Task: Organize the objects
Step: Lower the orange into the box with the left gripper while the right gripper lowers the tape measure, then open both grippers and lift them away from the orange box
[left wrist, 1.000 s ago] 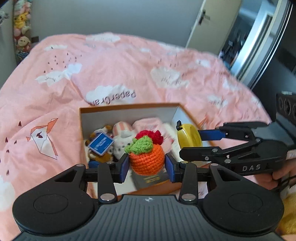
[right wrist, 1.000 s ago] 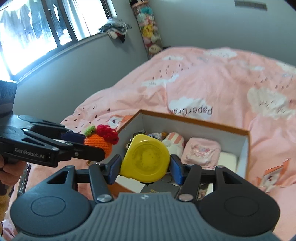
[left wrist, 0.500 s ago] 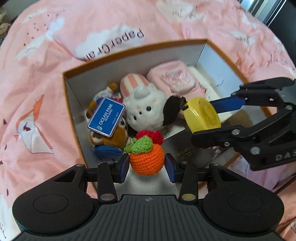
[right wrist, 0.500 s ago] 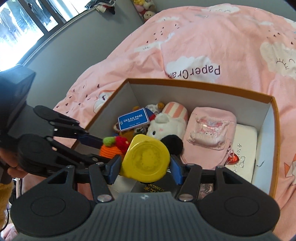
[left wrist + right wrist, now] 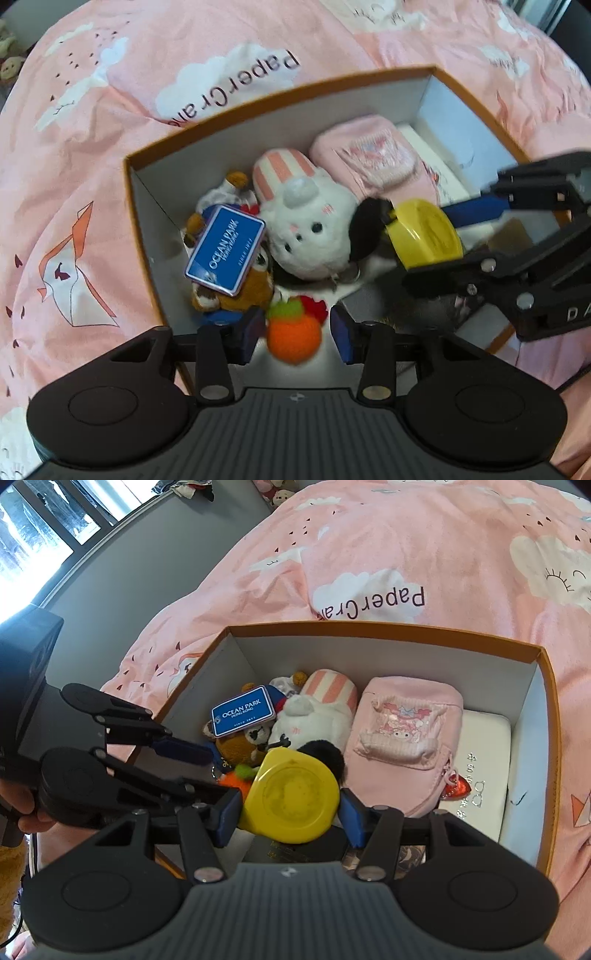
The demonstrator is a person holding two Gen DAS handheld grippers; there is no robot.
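Note:
An orange-rimmed cardboard box [image 5: 127, 192] lies on the pink bedspread and also shows in the right wrist view [image 5: 550, 686]. My left gripper [image 5: 297, 334] is open over the box's near left part; the crocheted orange toy [image 5: 293, 338] sits blurred between its pads with gaps on both sides. My right gripper [image 5: 290, 808] is shut on a yellow round tape measure [image 5: 293, 794], held over the box's near middle. The tape measure [image 5: 424, 232] and right gripper show in the left wrist view too.
The box holds a white striped plush [image 5: 306, 218], a brown bear plush with a blue Ocean Park tag [image 5: 225, 254], a pink pouch [image 5: 406, 723], a white flat case [image 5: 480, 771] and a dark booklet [image 5: 295, 845]. Pink bedspread [image 5: 110, 110] surrounds the box.
Both grippers have moved down and forward over the box. My left gripper has opened and the crocheted orange has come free between its pads. The right gripper still holds the tape measure.

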